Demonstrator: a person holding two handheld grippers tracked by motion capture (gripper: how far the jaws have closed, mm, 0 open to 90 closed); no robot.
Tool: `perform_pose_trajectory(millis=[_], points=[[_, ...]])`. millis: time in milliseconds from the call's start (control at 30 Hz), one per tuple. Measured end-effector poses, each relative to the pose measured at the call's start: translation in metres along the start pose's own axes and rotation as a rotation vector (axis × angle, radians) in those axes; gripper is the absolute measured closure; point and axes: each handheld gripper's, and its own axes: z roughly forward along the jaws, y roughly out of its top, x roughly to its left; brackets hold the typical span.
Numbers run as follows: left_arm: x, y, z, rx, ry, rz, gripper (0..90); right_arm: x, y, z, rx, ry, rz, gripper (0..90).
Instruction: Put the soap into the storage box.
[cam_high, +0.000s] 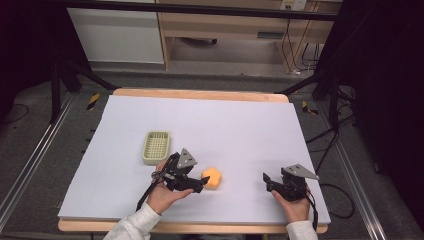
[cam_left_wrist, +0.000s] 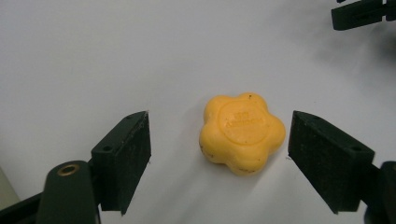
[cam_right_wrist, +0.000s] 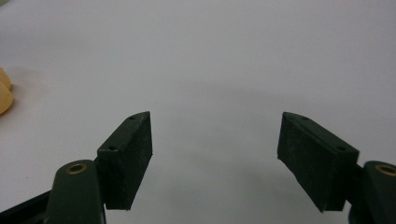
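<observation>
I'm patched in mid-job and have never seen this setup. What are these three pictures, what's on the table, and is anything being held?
No robot arm here: a person holds a hand-operated claw in each hand. The high view looks down on the white table; the other two pictures come from cameras riding on each claw. The left claw is open with its jaws either side of a yellow flower-shaped soap, not touching it. The right claw is open over bare table. A pale green basket sits beyond the left hand. Nothing is held.

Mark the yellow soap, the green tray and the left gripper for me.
yellow soap (cam_left_wrist: 243, 132), left gripper view, on its stamped top face.
green tray (cam_high: 156, 147), high view, on its slatted floor.
left gripper (cam_left_wrist: 219, 158), left gripper view, midway between its open jaws, which flank the soap.
</observation>
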Motion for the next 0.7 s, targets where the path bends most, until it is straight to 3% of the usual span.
perform_pose_trajectory(millis=[700], points=[[-0.008,0.011,0.028,0.128,-0.054,0.052,19.0,-0.001,0.0,-0.001,-0.001,0.001,-0.002,26.7]])
